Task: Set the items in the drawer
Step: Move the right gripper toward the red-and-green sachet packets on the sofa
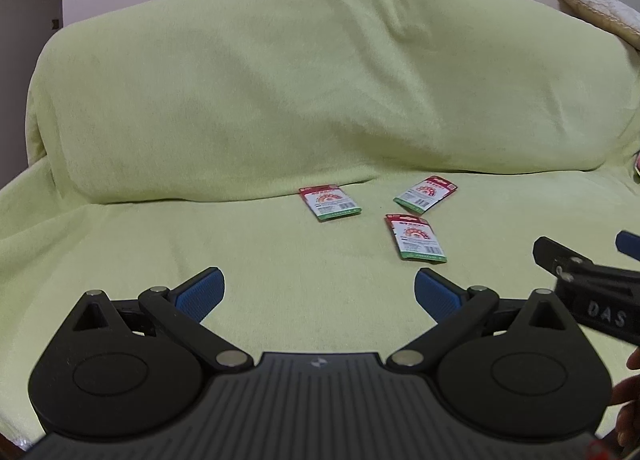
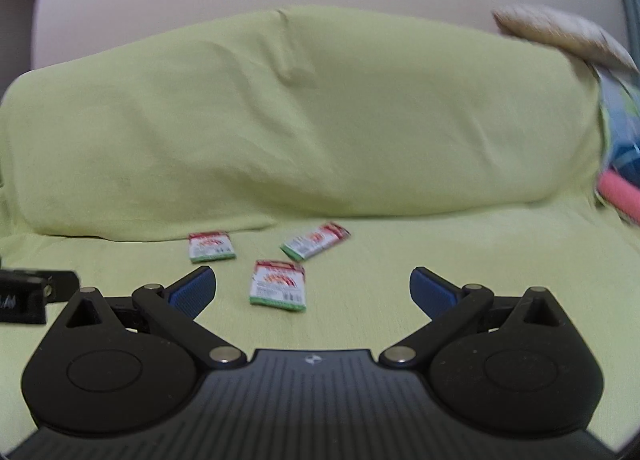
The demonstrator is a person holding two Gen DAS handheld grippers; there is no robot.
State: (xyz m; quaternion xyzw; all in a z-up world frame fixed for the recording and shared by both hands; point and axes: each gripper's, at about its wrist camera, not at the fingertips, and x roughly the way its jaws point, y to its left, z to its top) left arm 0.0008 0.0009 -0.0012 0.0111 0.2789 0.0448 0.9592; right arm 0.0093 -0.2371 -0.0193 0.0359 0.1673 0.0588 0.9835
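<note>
Both grippers, left (image 1: pixel 319 294) and right (image 2: pixel 313 292), hover with fingers spread and empty over three packets (image 2: pixel 277 287) on a sofa (image 1: pixel 280 99); next, likely, closing on the nearest.

**Three packets on a covered sofa**

A sofa (image 1: pixel 280 107) is draped in a light green cover. Three small red, white and green packets are laid flat on its seat: the left packet (image 1: pixel 330 202), the far right packet (image 1: pixel 425 194) and the near packet (image 1: pixel 415 238), close together but apart.
</note>
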